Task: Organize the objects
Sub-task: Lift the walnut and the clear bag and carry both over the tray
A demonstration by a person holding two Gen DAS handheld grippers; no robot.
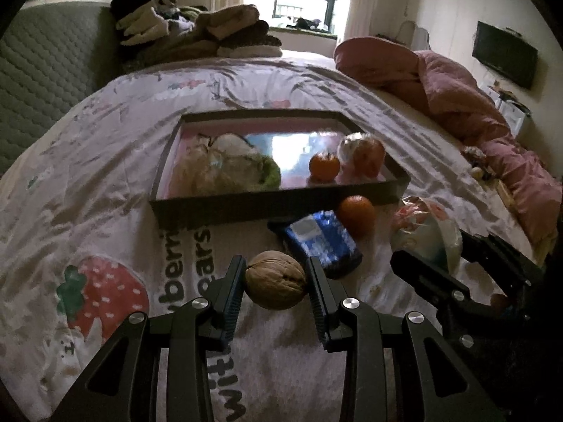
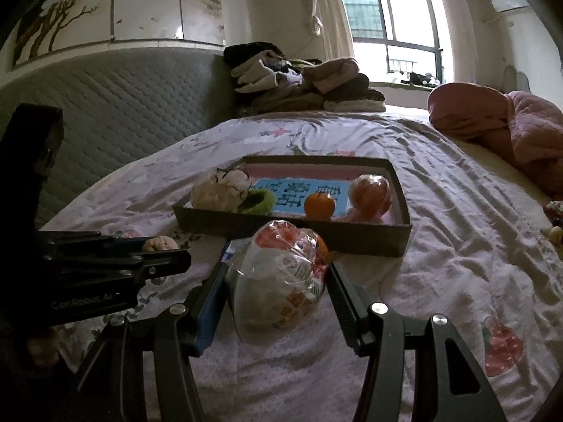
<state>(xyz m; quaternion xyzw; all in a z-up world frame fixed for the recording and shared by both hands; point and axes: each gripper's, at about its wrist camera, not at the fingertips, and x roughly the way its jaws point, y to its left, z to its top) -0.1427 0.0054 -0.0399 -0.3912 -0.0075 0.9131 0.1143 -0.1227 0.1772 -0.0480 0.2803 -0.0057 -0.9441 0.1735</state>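
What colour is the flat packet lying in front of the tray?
Blue with white patches, the flat packet shows best in the left wrist view, just before the tray.

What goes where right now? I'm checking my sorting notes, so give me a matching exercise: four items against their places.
Items:
1. walnut
2. plastic-wrapped snack
3. blue packet
4. small orange

Places:
A. inside the dark tray
B. between the right gripper jaws
C. lying on the bedsheet in front of the tray
D. between the left gripper jaws

Pairs: 1-D, 2-B, 3-C, 4-A
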